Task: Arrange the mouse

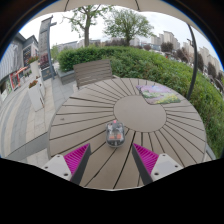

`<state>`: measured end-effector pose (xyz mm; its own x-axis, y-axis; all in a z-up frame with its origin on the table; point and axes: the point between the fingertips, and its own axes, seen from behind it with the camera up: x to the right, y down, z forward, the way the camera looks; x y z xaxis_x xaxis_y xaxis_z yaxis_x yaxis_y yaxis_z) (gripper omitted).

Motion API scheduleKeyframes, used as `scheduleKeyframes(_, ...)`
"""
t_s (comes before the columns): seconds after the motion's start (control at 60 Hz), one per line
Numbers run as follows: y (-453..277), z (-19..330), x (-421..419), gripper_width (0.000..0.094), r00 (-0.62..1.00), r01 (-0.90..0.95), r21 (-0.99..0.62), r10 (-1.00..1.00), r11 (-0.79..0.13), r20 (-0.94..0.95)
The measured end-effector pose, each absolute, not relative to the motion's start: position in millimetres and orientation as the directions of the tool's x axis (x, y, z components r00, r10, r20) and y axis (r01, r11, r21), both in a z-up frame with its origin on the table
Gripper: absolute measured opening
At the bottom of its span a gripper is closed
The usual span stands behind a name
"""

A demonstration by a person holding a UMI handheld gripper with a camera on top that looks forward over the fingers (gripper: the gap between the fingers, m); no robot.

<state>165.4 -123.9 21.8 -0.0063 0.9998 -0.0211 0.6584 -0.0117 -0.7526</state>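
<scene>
Mouse point(116, 132) sits on bench point(150, 118) dead ahead, just beyond open, empty hand-held gripper point(112, 158), long axis roughly in line with the fingers.

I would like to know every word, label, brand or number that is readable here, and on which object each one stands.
None can be read.
Mouse, on the round slatted table just ahead of the open claw: no legible marking.
Flat printed item on the table's far side: print too small to read.
Upright sign board beyond the table: too blurred to read.
</scene>
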Motion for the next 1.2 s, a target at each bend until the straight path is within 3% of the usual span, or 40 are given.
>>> scheduleKeyframes(0.383,-114.0,-16.0,85.0,0.0856,0.003,0.637,-0.771,1.0,-0.01,-0.01)
scheduleKeyframes(0.667,-113.9,-19.3,79.0,0.0852,-0.013,0.638,-0.769,1.0,0.025,0.022)
scheduleKeyframes(0.7,-117.4,-19.6,78.6,0.073,-0.028,0.639,-0.769,0.999,0.033,0.02)
scheduleKeyframes(0.717,-118.7,-19.9,78.5,0.0542,-0.035,0.641,-0.767,0.999,0.037,0.019)
scheduleKeyframes(0.733,-116.1,-19.0,78.5,0.0423,-0.027,0.641,-0.767,0.999,0.034,0.022)
scheduleKeyframes(0.867,-105.3,-12.7,81.6,0.0388,-0.001,0.646,-0.763,0.999,0.027,0.035)
scheduleKeyframes(0.95,-105.0,4.4,76.8,0.0388,-0.007,0.641,-0.767,1.0,0.017,0.016)
scheduleKeyframes(1.1,-75.8,89.9,36.4,0.0388,0.004,0.574,-0.819,1.0,-0.01,-0.01)
scheduleKeyframes(1.2,-28.6,158.7,-25.8,0.0387,0.019,0.456,-0.89,0.999,0.028,0.041)
